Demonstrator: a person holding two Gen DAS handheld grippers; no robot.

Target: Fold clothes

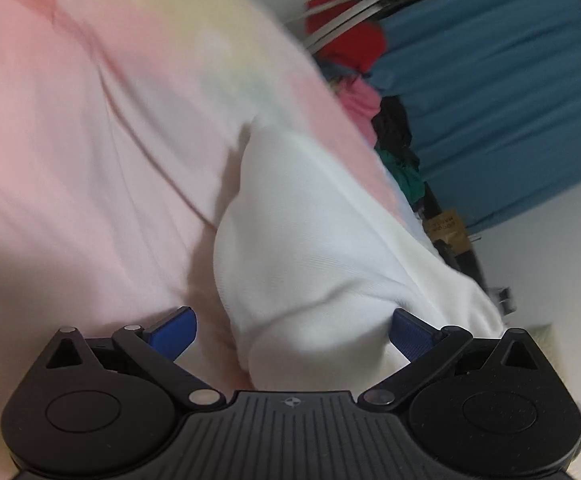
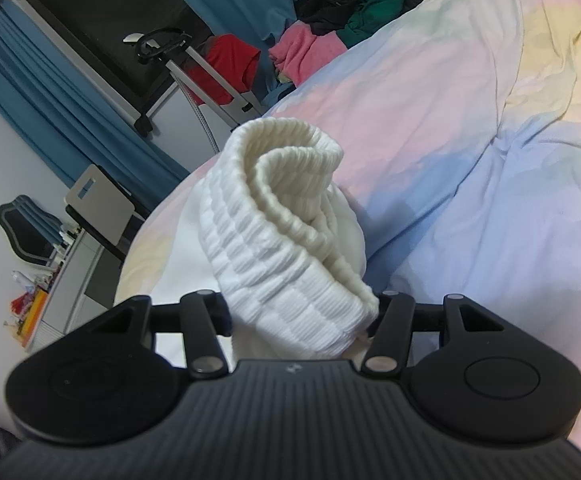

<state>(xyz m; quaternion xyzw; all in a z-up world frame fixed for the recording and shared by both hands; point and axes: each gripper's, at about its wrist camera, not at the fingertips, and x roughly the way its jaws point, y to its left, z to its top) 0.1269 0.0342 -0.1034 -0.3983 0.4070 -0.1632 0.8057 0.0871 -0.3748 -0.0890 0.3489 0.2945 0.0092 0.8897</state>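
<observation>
A white garment [image 1: 310, 240] lies in a bunched ridge on the pastel bedsheet [image 1: 70, 140]. My left gripper [image 1: 292, 320] is open, its blue pads [image 1: 174, 332] wide apart on either side of the white cloth; the left pad stands clear of it. In the right wrist view the garment's ribbed elastic waistband [image 2: 282, 216] rises curled and folded from between the jaws. My right gripper [image 2: 302, 312] is shut on that waistband, and the cloth hides its fingertips. The sheet [image 2: 470, 160] spreads wrinkled to the right.
A pile of pink, green and black clothes [image 2: 330, 32] sits at the bed's far edge. Beyond it are a red garment on a rack [image 2: 230, 64], blue curtains [image 2: 50, 100] and a desk with clutter [image 2: 90, 240]. The bed edge runs along the left.
</observation>
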